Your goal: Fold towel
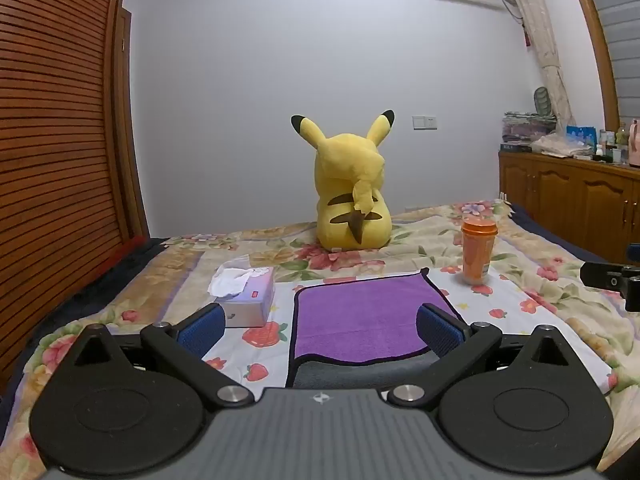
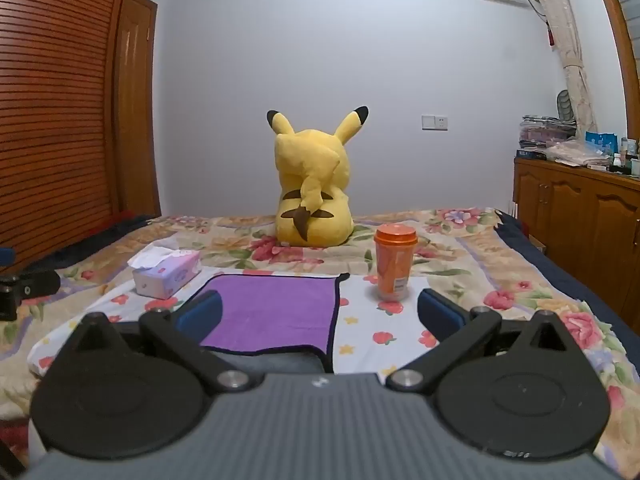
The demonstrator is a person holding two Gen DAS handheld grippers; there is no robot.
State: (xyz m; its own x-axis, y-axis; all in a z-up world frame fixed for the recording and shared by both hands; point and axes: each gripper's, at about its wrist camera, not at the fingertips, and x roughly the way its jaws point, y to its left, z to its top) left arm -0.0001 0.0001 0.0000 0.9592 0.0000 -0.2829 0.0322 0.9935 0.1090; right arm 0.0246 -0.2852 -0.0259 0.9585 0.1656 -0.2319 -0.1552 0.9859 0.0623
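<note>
A purple towel (image 1: 362, 312) with a dark border lies flat on the flowered bedspread, its near part showing a grey underside (image 1: 360, 374). It also shows in the right wrist view (image 2: 272, 312). My left gripper (image 1: 320, 324) is open, its blue pads above the towel's near edge. My right gripper (image 2: 320, 314) is open and empty, with the towel's right edge between its fingers. Part of the right gripper's body (image 1: 612, 280) shows at the right edge of the left wrist view, and the left gripper's body (image 2: 24, 290) at the left edge of the right wrist view.
A tissue box (image 1: 246, 294) stands left of the towel and an orange cup (image 1: 478, 252) to its right. A yellow plush toy (image 1: 352, 200) sits at the back. A slatted wooden wardrobe (image 1: 52, 160) is on the left, a wooden cabinet (image 1: 572, 196) on the right.
</note>
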